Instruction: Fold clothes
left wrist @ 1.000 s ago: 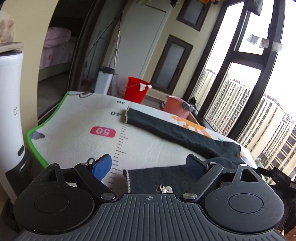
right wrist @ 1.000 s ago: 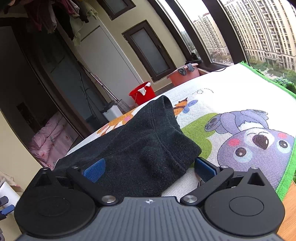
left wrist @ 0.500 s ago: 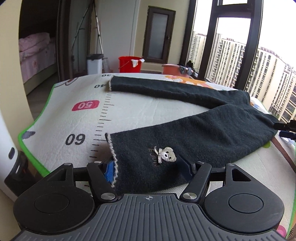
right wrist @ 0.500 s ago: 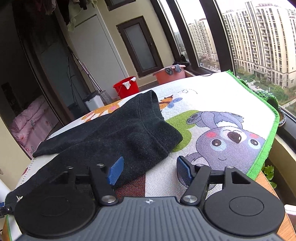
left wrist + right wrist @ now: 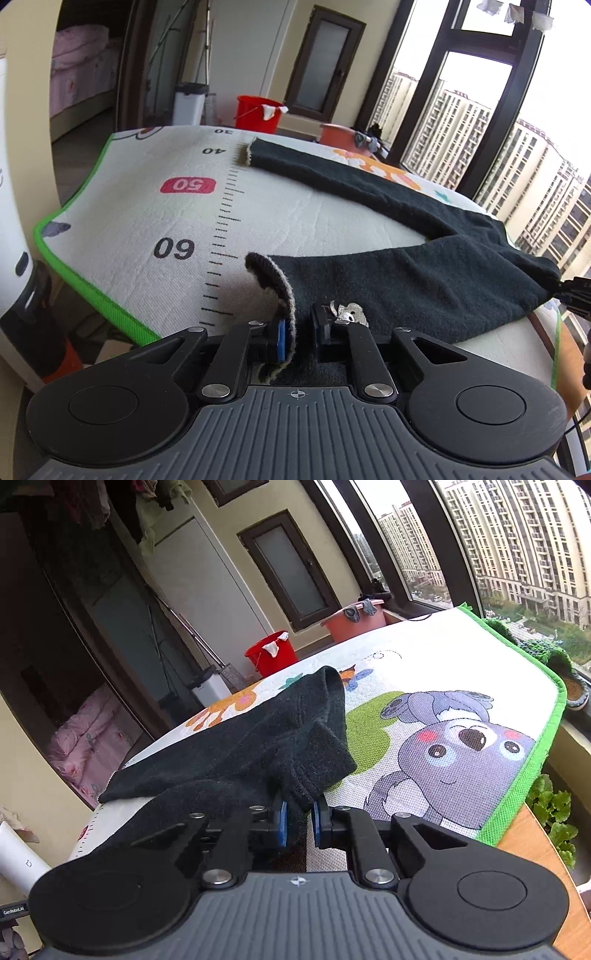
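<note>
The dark trousers [image 5: 406,280] lie spread on the printed mat [image 5: 147,206], one leg stretching away toward the number marks, the near leg and waist at my claws. They are soft knit, light and limp, so I judge they will sag and drag unless lifted by two ends at once; the hems and waistband are the firm places to hold. My left claw [image 5: 297,338] has just closed and pinches the near leg's pale-edged hem, which curls up between the pads. My right claw [image 5: 298,821] has also just closed, gripping a bunched fold of the waist end [image 5: 306,775]. The small silver bear patch [image 5: 349,314] is half hidden behind my left finger. How many layers each claw has caught, I cannot tell.
</note>
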`<state>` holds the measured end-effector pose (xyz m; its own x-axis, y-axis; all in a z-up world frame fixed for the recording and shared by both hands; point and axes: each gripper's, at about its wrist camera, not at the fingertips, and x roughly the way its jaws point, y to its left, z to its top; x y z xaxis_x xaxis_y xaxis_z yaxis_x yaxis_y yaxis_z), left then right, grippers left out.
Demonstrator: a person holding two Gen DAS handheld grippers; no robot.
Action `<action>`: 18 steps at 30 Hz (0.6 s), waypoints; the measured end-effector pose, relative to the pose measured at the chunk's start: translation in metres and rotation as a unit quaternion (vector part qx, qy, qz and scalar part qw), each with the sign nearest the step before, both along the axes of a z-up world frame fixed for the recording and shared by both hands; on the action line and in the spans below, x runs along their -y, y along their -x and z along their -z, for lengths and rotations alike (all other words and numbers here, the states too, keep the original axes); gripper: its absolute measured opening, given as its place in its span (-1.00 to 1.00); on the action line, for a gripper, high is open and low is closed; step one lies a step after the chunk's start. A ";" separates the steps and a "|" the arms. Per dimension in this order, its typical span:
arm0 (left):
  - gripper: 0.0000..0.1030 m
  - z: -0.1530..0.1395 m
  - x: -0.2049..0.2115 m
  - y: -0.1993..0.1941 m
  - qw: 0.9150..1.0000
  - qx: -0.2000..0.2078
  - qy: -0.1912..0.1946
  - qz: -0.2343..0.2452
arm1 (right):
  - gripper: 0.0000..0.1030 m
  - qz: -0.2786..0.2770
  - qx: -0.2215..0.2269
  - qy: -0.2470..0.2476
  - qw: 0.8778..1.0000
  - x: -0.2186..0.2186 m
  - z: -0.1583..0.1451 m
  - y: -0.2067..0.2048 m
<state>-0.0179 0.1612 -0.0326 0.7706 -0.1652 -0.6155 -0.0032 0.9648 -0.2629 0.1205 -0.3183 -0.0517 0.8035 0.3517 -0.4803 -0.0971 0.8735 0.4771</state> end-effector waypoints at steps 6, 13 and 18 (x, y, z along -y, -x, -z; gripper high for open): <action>-0.63 -0.011 -0.002 0.025 1.000 -0.001 0.018 0.015 | -0.74 0.010 0.007 0.000 1.000 0.024 -0.007 0.053; 0.15 -0.001 0.016 0.009 0.999 -0.015 -0.003 0.032 | -0.15 0.022 0.010 0.005 1.000 0.029 0.000 0.061; -0.79 0.000 0.030 0.004 0.998 -0.009 -0.029 0.048 | -0.62 0.032 0.011 0.005 0.999 0.022 0.006 0.053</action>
<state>-0.0216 0.1313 -0.0330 0.7419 -0.2001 -0.6399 0.0849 0.9748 -0.2064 0.0671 -0.3400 -0.0572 0.8343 0.2951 -0.4657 -0.0517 0.8828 0.4668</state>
